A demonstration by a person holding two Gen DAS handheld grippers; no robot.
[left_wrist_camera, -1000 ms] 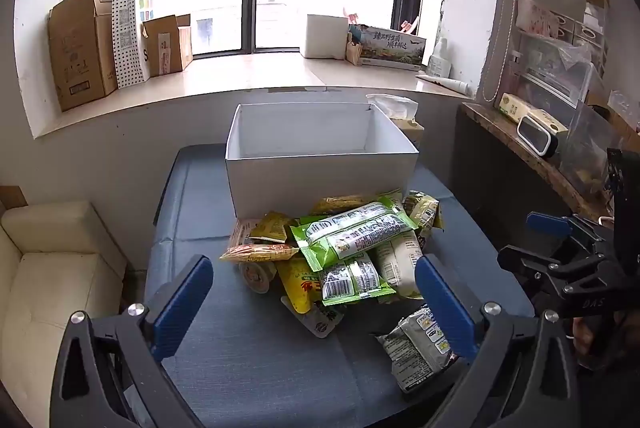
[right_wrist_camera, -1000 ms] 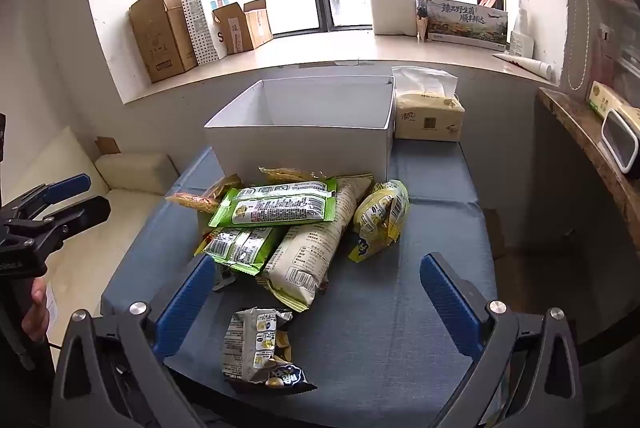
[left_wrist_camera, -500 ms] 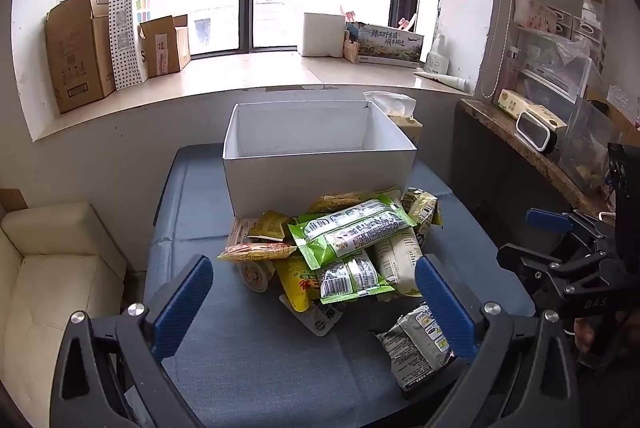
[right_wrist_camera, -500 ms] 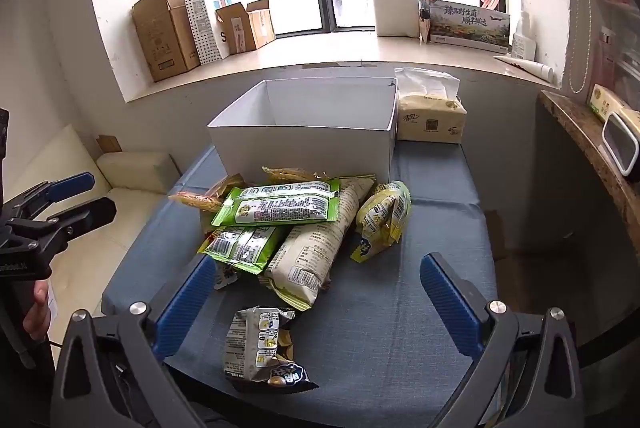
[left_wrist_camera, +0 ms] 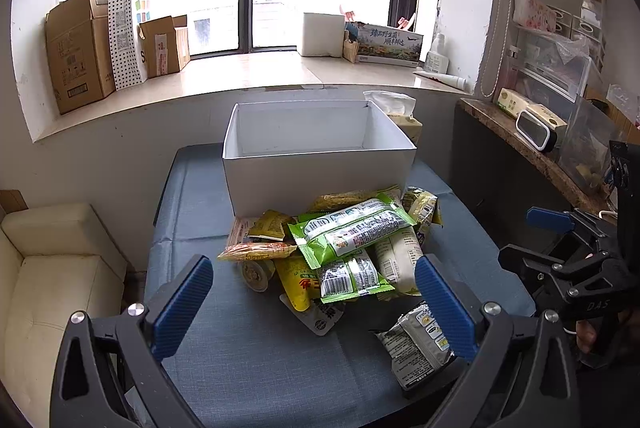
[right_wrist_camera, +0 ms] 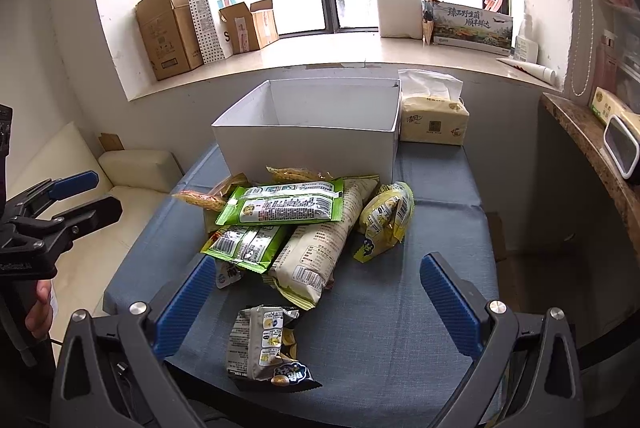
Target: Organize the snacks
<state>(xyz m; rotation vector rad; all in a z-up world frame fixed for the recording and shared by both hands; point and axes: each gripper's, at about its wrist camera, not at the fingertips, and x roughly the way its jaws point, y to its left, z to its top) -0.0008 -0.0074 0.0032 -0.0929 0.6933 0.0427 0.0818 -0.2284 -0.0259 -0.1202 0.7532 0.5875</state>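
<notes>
Left wrist view looks down on a desk [left_wrist_camera: 248, 360] covered with a blue-grey cloth. The left gripper [left_wrist_camera: 312, 300] hovers at the near edge with its two blue-padded fingers spread wide and nothing between them. Beyond it lies a loose pile of snacks [left_wrist_camera: 340, 248]: a long bright green packet [left_wrist_camera: 352, 228] sits on top, a smaller green packet [left_wrist_camera: 348, 276] below it, a pale cream packet [left_wrist_camera: 400, 256] to the right, and a yellow packet [left_wrist_camera: 296, 284] and an orange-striped one [left_wrist_camera: 256, 252] to the left. A grey crinkled snack bag [left_wrist_camera: 416, 344] lies apart from the pile, near the gripper's right-hand finger. Behind the pile, touching it, stands an open white box [left_wrist_camera: 316, 172] with nothing visible inside.

Right wrist view shows the same desk from the other side. The right gripper [right_wrist_camera: 316, 304] also hovers over the near edge, fingers wide apart and holding nothing. The grey snack bag [right_wrist_camera: 264, 344] lies between its fingers' line of sight, closer than the pile [right_wrist_camera: 296, 220]. A small yellow bag [right_wrist_camera: 384, 220] rests just right of the cream packet [right_wrist_camera: 320, 244]. A tissue pack [right_wrist_camera: 432, 116] stands beside the white box [right_wrist_camera: 312, 148] at the back right. Cardboard boxes [right_wrist_camera: 168, 32] line the windowsill.
</notes>
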